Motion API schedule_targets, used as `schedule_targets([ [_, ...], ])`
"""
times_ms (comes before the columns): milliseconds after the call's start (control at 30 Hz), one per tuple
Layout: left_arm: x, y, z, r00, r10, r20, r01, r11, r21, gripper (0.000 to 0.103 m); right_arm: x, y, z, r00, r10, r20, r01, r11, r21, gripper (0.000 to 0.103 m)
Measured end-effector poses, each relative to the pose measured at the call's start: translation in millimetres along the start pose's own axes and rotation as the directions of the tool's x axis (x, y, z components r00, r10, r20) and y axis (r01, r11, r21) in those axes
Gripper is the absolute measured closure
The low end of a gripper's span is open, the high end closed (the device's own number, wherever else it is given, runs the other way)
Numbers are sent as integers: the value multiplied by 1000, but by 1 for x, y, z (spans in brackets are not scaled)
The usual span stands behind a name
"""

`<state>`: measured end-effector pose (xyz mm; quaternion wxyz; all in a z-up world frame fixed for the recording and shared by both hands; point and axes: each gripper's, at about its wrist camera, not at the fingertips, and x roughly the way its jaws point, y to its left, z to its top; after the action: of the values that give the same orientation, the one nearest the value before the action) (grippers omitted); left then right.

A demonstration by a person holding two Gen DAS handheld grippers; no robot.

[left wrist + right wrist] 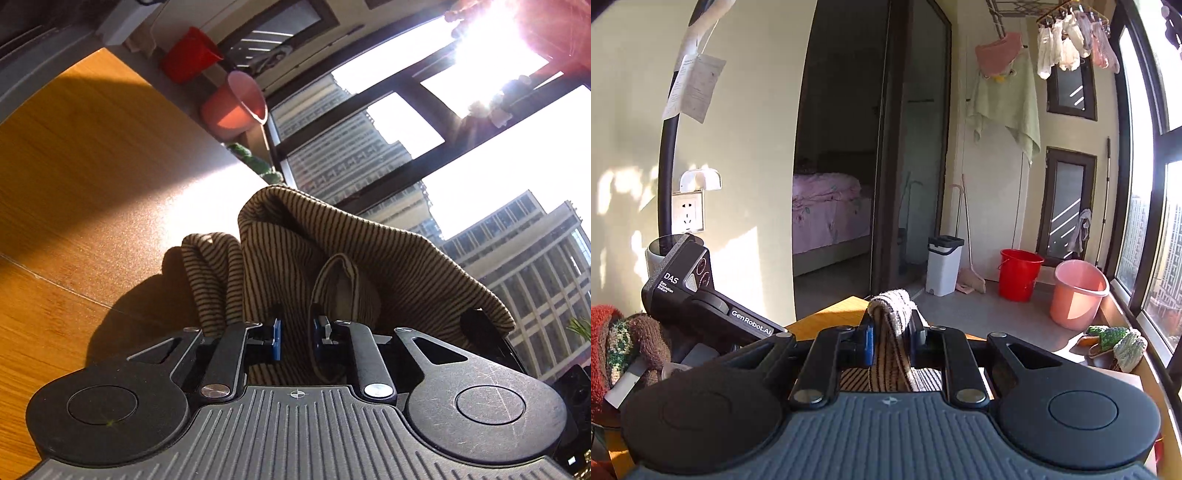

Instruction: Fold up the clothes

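Striped garment (295, 236) (bunched) in both tools

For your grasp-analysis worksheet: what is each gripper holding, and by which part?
Both grip the striped garment. The left gripper pinches a bunched fold near a banded hem; the right gripper is shut on a rolled edge draped over its fingers.

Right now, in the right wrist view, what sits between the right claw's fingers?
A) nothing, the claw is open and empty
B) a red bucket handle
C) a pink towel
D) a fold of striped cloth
D: a bunched fold of the striped cloth stands pinched in the right claw, its blue pads pressed against both sides of it.
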<state>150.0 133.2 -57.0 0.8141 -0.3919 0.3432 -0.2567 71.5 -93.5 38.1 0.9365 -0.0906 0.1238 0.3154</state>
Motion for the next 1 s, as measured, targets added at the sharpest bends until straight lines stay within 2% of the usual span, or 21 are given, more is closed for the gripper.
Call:
schedule_targets([
  [100, 2, 1, -1, 1000, 5, -5, -5, 1000, 1, 87, 11, 34, -16, 991, 87, -98, -95, 992, -87, 87],
  [200, -1, 1, 1, 1000, 17, 6, -17, 1000, 10, 80, 26, 66, -48, 970, 111, -215, -150, 973, -174, 87],
  [267, -2, -10, 0, 999, 40, 14, -41, 997, 72, 58, 31, 83, -63, 966, 95, -240, -154, 959, -239, 86],
  [333, -3, -22, 0, 998, 62, 22, -65, 989, 134, 53, 34, 97, -73, 966, 75, -249, -150, 942, -299, 86],
  [400, -4, -33, -1, 996, 84, 32, -89, 977, 195, 39, 37, 104, -73, 966, 69, -251, -149, 937, -315, 85],
  [433, -4, -39, -1, 995, 95, 38, -101, 969, 226, 20, 39, 107, -73, 965, 69, -253, -151, 935, -321, 85],
  [500, -5, -51, -2, 992, 115, 50, -125, 950, 285, 7, 41, 111, -73, 964, 68, -255, -154, 930, -333, 85],
  [600, -6, -68, -3, 987, 145, 70, -160, 914, 372, 11, 36, 113, -74, 969, 50, -243, -140, 919, -368, 84],
  [667, -7, -79, -4, 983, 163, 85, -184, 885, 428, 21, 28, 111, -73, 973, 25, -228, -117, 909, -400, 84],
  [733, -12, -59, 3, 981, 174, 86, -193, 926, 326, 27, 17, 100, -70, 977, -4, -213, -82, 916, -392, 87],
  [833, -19, -31, 3, 983, 179, 33, -182, 955, 236, 52, 1, 71, -61, 978, -32, -208, -33, 953, -302, 87],
  [867, -17, -27, -1, 986, 168, 10, -166, 959, 230, 55, -4, 58, -57, 977, -36, -211, -19, 967, -254, 87],
  [933, -12, -21, -10, 989, 144, -34, -133, 967, 219, 57, -15, 28, -46, 979, 0, -203, -16, 997, -77, 90],
  [1000, -7, -15, -18, 990, 119, -78, -101, 973, 205, 58, -28, -1, -35, 987, 50, -156, -34, 994, 106, 91],
])
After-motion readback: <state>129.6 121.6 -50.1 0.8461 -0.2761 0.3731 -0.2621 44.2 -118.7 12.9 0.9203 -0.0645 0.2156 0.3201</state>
